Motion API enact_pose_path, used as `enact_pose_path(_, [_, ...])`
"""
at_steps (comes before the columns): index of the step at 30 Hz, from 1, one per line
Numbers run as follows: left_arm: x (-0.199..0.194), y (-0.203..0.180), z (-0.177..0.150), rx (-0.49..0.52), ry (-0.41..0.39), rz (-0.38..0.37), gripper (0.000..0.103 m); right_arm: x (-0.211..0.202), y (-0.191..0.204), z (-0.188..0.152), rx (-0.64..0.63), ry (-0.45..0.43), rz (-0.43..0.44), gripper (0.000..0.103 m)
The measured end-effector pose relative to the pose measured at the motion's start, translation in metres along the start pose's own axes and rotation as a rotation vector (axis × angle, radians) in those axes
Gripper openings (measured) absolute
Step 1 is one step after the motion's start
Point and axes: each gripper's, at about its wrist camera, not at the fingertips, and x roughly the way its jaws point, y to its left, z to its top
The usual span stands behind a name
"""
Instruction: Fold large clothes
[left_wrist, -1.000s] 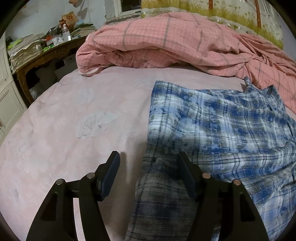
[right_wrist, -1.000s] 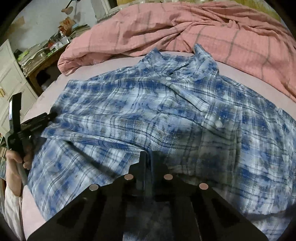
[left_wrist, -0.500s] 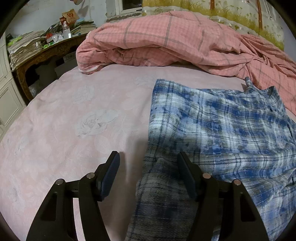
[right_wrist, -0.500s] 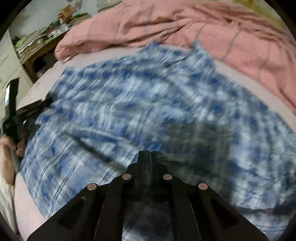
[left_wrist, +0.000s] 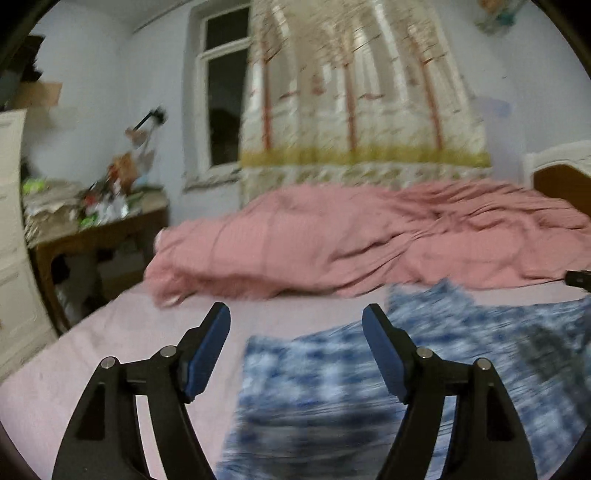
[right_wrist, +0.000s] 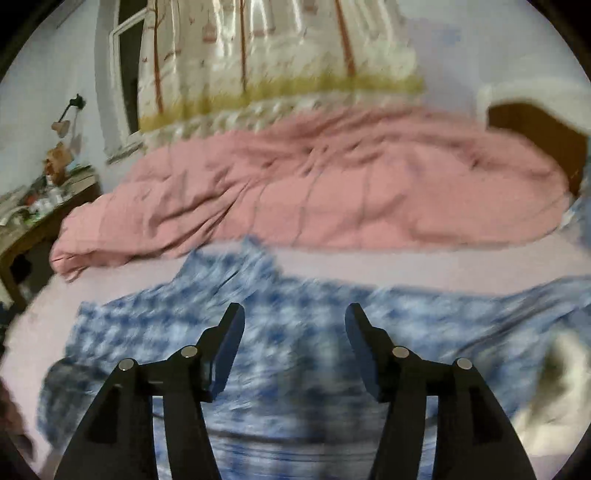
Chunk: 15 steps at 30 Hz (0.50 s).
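A blue and white plaid shirt (right_wrist: 295, 354) lies spread on the pink bed sheet (right_wrist: 424, 266), blurred by motion in both views. My right gripper (right_wrist: 293, 314) hangs above the shirt's middle with its jaws opening and nothing between them. In the left wrist view the shirt (left_wrist: 480, 350) fills the lower right. Above the shirt's left edge my left gripper (left_wrist: 297, 317) is raised, its jaws opening and empty. Both grippers are lifted clear of the cloth.
A crumpled pink checked quilt (left_wrist: 369, 240) lies across the far side of the bed. A cluttered wooden desk (left_wrist: 92, 229) stands at the left by a window (left_wrist: 221, 103). A tree-print curtain (left_wrist: 362, 92) hangs behind. A wooden headboard (right_wrist: 535, 133) is at the right.
The right gripper, shut on the shirt before, has let go and opened. Both grippers rose and tilted up, so the wall and curtain now show. The left jaws widened a little.
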Motion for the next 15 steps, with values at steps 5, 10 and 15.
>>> enact_pose_path(5, [-0.049,-0.062,0.052,0.02,-0.124,-0.114,0.089,-0.041,-0.045,0.017,0.087,-0.063,-0.018,0.068])
enact_pose_path(10, [-0.08,-0.107,0.092,0.004,-0.198,-0.212,0.092,-0.073,-0.095,0.022,0.134,-0.109,-0.318,0.072])
enact_pose_path(15, [-0.083,-0.128,0.082,-0.046,-0.159,-0.268,0.093,-0.091,-0.149,0.006,0.491,-0.24,-0.522,0.081])
